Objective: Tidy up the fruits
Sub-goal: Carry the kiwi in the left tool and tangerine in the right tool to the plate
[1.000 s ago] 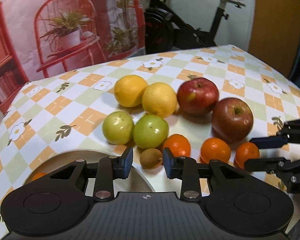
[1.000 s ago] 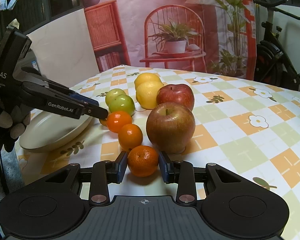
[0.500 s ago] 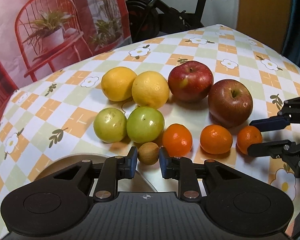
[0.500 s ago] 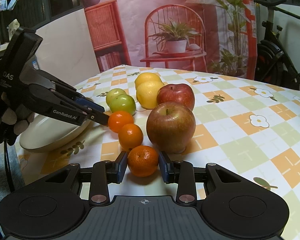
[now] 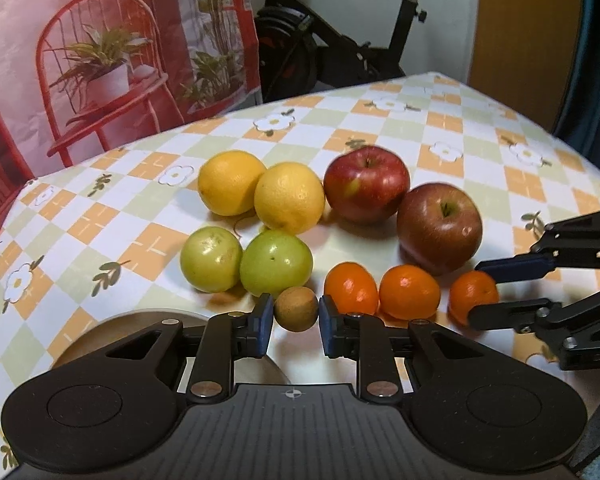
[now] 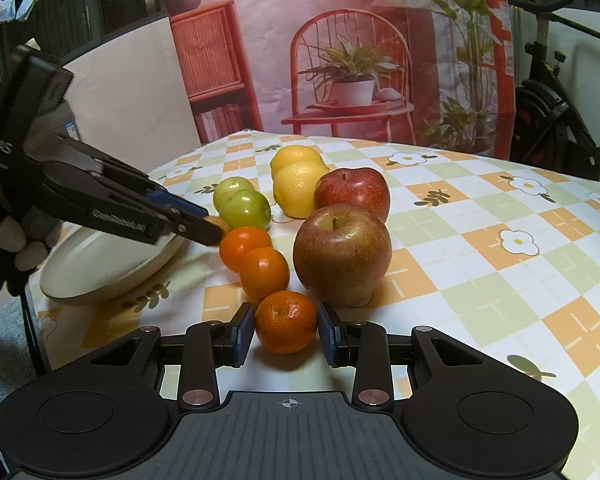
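- One cream plate (image 6: 100, 276) sits at the table's left edge.
- Two green fruits (image 5: 276, 262), two lemons (image 5: 290, 196).
- Left gripper (image 5: 293, 320) is clamped on the one small brown fruit (image 5: 296, 308) (beside the plate).
- Two red apples (image 5: 440, 227).
- Three mandarins; right gripper (image 6: 286, 334) grips the rightmost mandarin (image 6: 286, 322).

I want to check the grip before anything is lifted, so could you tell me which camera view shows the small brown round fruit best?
The left wrist view: the small brown round fruit sits whole between the left gripper's jaws. The right wrist view shows only a sliver of it behind those jaws.
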### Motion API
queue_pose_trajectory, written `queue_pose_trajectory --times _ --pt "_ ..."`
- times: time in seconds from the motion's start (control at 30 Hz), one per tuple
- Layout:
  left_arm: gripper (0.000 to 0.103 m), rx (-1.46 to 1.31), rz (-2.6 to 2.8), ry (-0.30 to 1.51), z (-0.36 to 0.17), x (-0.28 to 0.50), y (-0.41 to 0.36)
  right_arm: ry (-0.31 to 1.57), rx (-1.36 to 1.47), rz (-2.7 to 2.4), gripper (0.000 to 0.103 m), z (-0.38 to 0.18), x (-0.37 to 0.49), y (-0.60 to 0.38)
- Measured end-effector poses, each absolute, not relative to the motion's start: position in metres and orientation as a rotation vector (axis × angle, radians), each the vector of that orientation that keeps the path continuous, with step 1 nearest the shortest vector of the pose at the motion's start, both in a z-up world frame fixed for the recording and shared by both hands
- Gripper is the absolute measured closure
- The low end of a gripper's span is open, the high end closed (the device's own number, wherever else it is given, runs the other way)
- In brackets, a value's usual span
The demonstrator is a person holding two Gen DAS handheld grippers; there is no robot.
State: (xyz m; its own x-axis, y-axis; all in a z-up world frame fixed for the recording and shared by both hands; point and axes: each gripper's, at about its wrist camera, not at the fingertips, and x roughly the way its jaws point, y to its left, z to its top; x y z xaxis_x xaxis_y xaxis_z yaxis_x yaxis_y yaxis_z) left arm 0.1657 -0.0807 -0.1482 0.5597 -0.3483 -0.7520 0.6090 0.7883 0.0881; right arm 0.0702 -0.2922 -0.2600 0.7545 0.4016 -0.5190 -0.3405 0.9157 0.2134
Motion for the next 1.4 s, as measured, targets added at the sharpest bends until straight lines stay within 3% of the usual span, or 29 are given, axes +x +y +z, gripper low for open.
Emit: queue_pose_trajectory --times 0.33,0.63,1.0,1.4 --pt "0.077 0.211 -0.461 0.724 -0.118 0.147 -0.024 0.553 0.081 0.439 0.071 -0.233 0.072 -0.281" --pt "0.077 0.163 -0.341 0.75 -0.123 0.148 0.039 0.538 -0.04 0.61 0.072 -0.198 0.124 -0.211" --pt "0.077 0.094 -0.298 0.809 -0.146 0.174 0.069 0.684 -0.197 0.743 0.072 -0.22 0.18 -0.108" --pt "0.077 0.064 -0.302 0.809 -0.157 0.175 0.081 0.68 -0.21 0.743 0.072 -0.224 0.193 -0.097"
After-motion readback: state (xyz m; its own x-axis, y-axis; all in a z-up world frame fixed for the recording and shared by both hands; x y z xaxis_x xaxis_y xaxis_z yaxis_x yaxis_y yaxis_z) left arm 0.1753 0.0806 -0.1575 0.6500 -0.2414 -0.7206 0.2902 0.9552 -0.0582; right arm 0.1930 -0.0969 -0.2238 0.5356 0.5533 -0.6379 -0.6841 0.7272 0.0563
